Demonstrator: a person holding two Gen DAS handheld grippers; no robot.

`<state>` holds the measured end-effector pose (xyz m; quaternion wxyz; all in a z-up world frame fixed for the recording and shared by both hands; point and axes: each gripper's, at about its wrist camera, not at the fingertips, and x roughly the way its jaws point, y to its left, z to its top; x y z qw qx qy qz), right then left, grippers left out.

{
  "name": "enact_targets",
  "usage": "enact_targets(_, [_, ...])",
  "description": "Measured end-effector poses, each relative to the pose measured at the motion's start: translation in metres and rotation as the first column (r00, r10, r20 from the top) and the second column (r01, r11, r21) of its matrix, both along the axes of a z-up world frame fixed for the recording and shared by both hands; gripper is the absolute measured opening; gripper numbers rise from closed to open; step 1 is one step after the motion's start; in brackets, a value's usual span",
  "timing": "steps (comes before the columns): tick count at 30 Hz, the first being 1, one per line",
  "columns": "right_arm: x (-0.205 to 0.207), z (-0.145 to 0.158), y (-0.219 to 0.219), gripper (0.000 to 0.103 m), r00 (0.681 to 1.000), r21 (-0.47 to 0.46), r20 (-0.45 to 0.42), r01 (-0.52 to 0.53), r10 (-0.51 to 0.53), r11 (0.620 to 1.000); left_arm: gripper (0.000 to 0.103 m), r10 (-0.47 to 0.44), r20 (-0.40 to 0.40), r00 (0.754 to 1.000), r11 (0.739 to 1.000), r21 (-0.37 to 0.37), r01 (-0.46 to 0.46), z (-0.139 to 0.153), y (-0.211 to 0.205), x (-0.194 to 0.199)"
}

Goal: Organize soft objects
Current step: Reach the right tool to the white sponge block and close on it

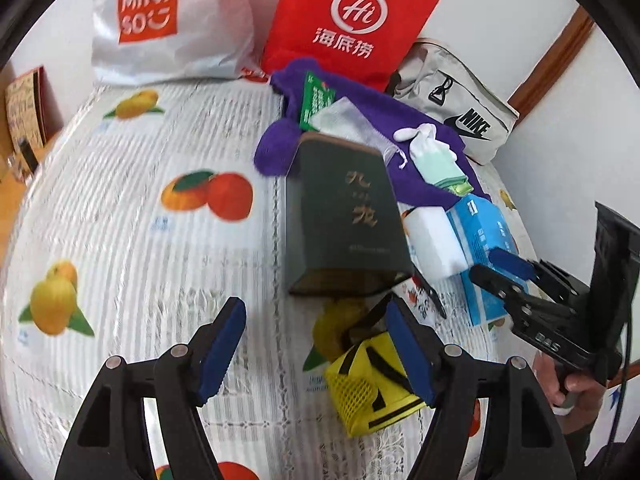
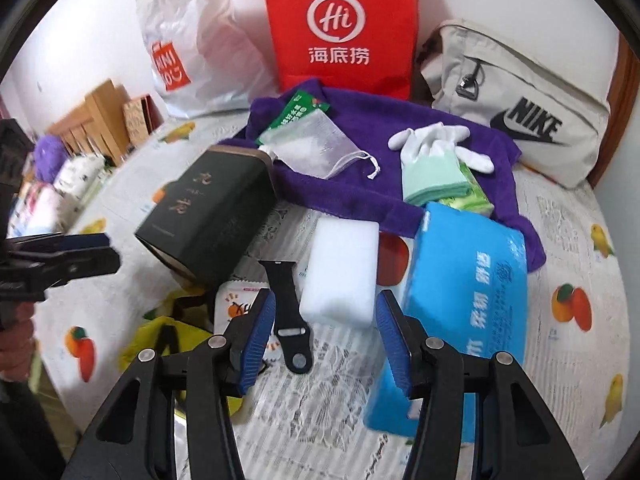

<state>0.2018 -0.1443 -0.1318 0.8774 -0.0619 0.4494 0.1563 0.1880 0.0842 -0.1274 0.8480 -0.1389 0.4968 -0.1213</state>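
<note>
We read "MINI SO" in white on an orange-red square printed on the white plastic bag (image 1: 168, 20), which stands just left of the red bag (image 2: 340, 28). The red bag itself carries a white ring with "Hi" and, under it, the characters "海底捞". To the right of the red bag, the beige pouch (image 2: 520, 96) shows "NIKE" in black above a swoosh. In front of the red bag, the dark green box (image 1: 344, 216) bears gold characters, perhaps "九" and "龙", though blur makes us unsure. The blue tissue pack (image 2: 468, 280), right of that box, has white Chinese characters we cannot read.
</note>
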Motion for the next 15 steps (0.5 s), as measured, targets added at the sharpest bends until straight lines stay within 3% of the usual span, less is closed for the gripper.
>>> enact_targets(12, [0.028,-0.034,0.029,0.053,0.999,-0.192,-0.006,0.035,-0.036,0.981,0.071,-0.012,-0.022,1.000,0.997,-0.074,0.010,-0.021,0.011,-0.010])
enact_targets(15, [0.031,-0.042,0.036,0.056,0.999,-0.266,0.026,0.051,-0.046,0.963,0.071,-0.013,-0.041,0.999,0.996,-0.090,0.009,-0.029,0.012,-0.008])
